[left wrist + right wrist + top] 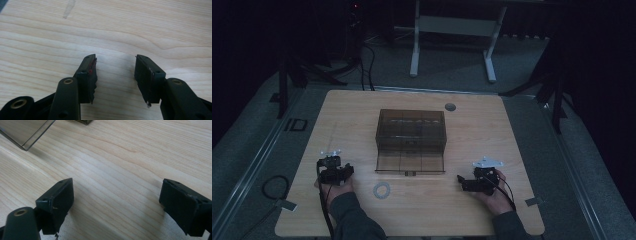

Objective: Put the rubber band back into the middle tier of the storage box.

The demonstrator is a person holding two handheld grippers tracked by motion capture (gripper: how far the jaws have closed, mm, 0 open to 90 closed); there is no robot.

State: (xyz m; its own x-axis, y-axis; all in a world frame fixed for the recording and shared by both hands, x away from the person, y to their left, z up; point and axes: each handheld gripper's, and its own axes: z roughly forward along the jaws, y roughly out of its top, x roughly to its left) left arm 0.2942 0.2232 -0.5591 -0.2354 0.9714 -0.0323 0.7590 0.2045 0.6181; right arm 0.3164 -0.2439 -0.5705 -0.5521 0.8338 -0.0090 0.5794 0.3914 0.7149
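- While you are resting both hands on the table (362, 107), the tape ring (381, 190) is lying flat just in front of the box (411, 134), between your grippers.
- It is sitting nearer your left gripper (347, 171), off to that gripper's right; the right gripper (460, 181) is pointing toward it from farther away.
- Being a pale, thin, round ring with an open centre, it is offering no long axis to line up with.
- Your left gripper (115, 65) is standing released, jaws parted over bare wood.
- Your right gripper (116, 192) is also gaping wide, holding nothing, with the smoky transparent box's lowered front flap (27, 131) showing ahead.
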